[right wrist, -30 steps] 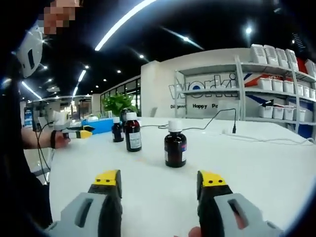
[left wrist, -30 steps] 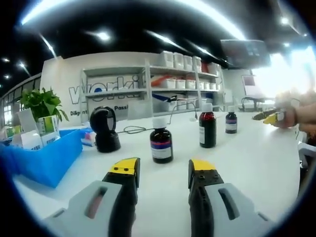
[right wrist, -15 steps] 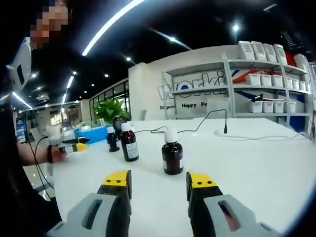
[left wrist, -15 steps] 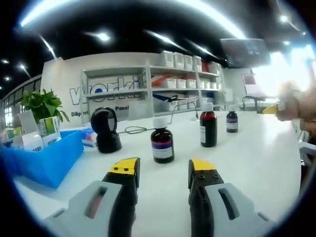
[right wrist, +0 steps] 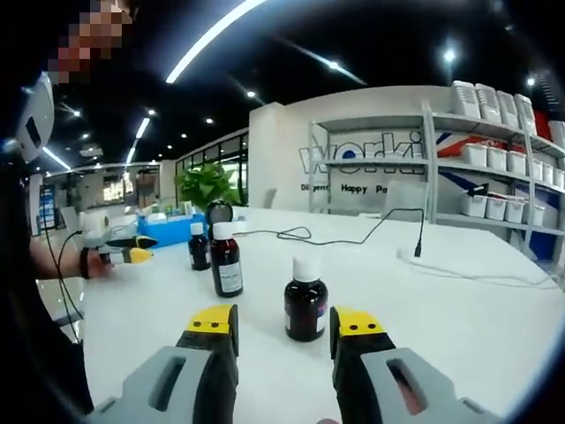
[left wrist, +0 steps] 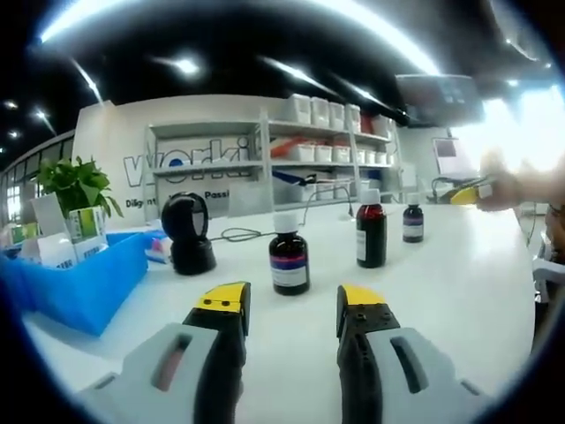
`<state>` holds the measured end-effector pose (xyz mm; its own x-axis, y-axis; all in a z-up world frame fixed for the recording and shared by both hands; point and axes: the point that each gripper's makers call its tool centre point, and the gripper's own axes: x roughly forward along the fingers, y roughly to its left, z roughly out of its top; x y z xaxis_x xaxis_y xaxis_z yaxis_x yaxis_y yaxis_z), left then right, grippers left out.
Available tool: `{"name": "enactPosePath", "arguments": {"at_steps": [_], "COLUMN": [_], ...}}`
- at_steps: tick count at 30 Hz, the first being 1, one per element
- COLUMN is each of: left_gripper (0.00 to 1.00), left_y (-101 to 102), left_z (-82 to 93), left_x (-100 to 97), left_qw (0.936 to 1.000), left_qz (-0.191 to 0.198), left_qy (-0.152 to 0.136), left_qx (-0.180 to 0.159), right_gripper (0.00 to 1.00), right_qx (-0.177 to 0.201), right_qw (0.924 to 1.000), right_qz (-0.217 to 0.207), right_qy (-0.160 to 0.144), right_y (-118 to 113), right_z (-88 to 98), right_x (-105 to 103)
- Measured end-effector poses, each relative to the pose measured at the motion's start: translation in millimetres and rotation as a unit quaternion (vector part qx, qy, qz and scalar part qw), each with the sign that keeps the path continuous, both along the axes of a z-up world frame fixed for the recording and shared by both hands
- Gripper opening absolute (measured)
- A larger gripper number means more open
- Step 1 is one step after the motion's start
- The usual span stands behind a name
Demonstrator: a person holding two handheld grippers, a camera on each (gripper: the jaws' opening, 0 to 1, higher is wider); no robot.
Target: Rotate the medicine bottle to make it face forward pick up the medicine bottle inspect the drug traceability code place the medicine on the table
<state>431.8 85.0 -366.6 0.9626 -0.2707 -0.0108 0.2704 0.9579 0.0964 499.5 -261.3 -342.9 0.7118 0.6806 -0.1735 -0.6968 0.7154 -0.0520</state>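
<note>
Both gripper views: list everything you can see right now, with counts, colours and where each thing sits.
medicine bottles: three, dark with white caps, in a row on the table
table: one, white
scanner: one, black, left of the nearest bottle in the left gripper view
tray: one, blue, far left, with boxes
plant: one, green, behind the tray
cable: one, black, across the table
shelves: white, with white bins, rear wall
left gripper: yellow tips, open
right gripper: yellow tips, open, facing a bottle
</note>
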Motion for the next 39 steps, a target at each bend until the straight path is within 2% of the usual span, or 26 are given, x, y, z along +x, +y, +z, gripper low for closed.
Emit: {"name": "enactPosePath", "arguments": {"at_steps": [5,9,14,21,24,27,30,32,34,35,36,39], "left_gripper": [0.3,0.3,0.3,0.3,0.29,0.29,0.29,0.29,0.29,0.29,0.29,0.29], "left_y": [-0.4,-1.5,-1.3,-2.7,-2.7,-2.9,-2.2,-1.5,-1.3,-1.2,-1.2,-1.0], "left_z": [0.0,0.8,-0.9,-3.5,-4.0,-4.1,-5.0,-6.2,-6.8,-7.1,-7.4,-7.5], "left_x": [-0.3,-0.5,0.1,1.1,1.4,1.6,2.2,3.0,3.4,3.5,3.7,3.9], "left_qw": [1.0,1.0,1.0,0.9999,0.9999,0.9999,0.9999,0.9998,0.9997,0.9997,0.9997,0.9996], "left_qz": [-0.001,-0.002,-0.003,-0.004,-0.004,-0.004,0.0,0.003,0.005,0.006,0.007,0.009], "left_qy": [0.0,-0.001,0.002,0.008,0.01,0.01,0.012,0.015,0.017,0.017,0.018,0.018], "left_qx": [0.0,0.0,0.001,0.006,0.006,0.006,0.009,0.013,0.015,0.016,0.018,0.021], "right_gripper": [0.37,0.33,0.32,0.34,0.35,0.39,0.41,0.4,0.4,0.4,0.41,0.41], "right_qx": [-0.029,-0.018,-0.04,-0.062,-0.056,-0.076,-0.085,-0.091,-0.09,-0.097,-0.101,-0.109], "right_qw": [0.9994,0.9993,0.9971,0.991,0.9853,0.9759,0.9671,0.9568,0.953,0.9479,0.9472,0.9427], "right_qz": [0.022,0.031,0.064,0.119,0.161,0.204,0.239,0.273,0.286,0.298,0.301,0.31], "right_qy": [0.001,0.014,-0.008,-0.004,0.013,0.01,0.021,0.044,0.043,0.058,0.05,0.058], "right_y": [1.0,0.9,5.3,13.5,20.6,28.6,34.7,38.7,43.1,44.0,46.0,48.2], "right_z": [-7.2,-3.6,2.9,-1.9,-3.4,-6.3,-12.0,-19.0,-21.0,-26.4,-28.0,-40.0], "right_x": [10.9,22.8,32.7,48.5,50.3,58.1,64.2,62.6,65.3,62.6,64.9,68.1]}}
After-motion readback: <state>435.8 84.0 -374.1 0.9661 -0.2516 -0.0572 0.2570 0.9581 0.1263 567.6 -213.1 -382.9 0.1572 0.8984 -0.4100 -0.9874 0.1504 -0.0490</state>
